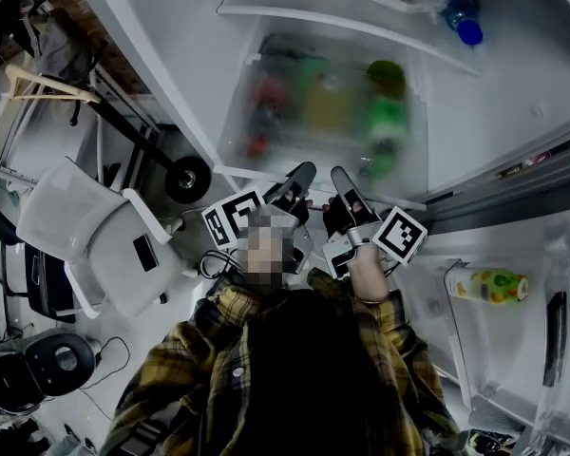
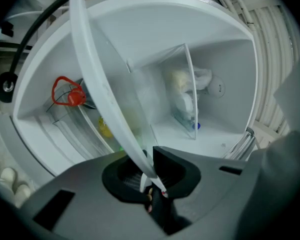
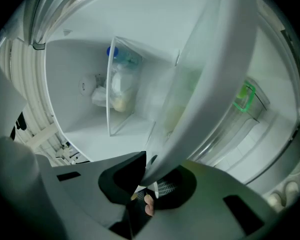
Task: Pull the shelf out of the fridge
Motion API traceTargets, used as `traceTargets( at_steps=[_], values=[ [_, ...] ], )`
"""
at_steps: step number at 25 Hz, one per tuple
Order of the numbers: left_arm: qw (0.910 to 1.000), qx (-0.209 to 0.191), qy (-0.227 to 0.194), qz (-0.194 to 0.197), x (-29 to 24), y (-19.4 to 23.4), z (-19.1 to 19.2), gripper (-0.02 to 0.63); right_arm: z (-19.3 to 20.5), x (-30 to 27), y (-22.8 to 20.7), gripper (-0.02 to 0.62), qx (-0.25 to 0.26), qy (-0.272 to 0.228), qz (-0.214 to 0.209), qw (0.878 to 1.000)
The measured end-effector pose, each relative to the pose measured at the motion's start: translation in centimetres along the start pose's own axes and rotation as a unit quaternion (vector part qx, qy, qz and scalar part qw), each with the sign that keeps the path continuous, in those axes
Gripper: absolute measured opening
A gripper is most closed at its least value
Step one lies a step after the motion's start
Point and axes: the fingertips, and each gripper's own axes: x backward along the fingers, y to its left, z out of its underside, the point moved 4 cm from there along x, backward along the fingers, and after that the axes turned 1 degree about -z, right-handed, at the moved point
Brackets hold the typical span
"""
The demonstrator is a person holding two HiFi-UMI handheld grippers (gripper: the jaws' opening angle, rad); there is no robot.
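my left gripper (image 2: 149,166) and right gripper (image 3: 149,171), jaws pinching the shelf (image 1: 252,172) by its front rim: stiff, slick, probably fragile.

We see the shelf (image 1: 323,112) as a frosted, translucent pane edged with a smooth, glossy white plastic rim (image 2: 97,79). The fridge (image 2: 155,24) lining is the same smooth white plastic. The left gripper (image 2: 149,173) and right gripper (image 3: 149,174) have matt grey plastic shells with matt black jaw faces. The shirt (image 1: 199,350) is plaid woven cloth, and the chair (image 1: 85,226) looks like matt white plastic.
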Motion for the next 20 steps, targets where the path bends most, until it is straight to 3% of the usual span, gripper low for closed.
traceTargets(
  at_steps=[20],
  values=[
    [1.0000,-0.001,0.004,0.009,2.0,-0.6,1.6,0.048,1.5,2.0,0.9,0.055,0.023,0.000,0.006,1.000]
  ],
)
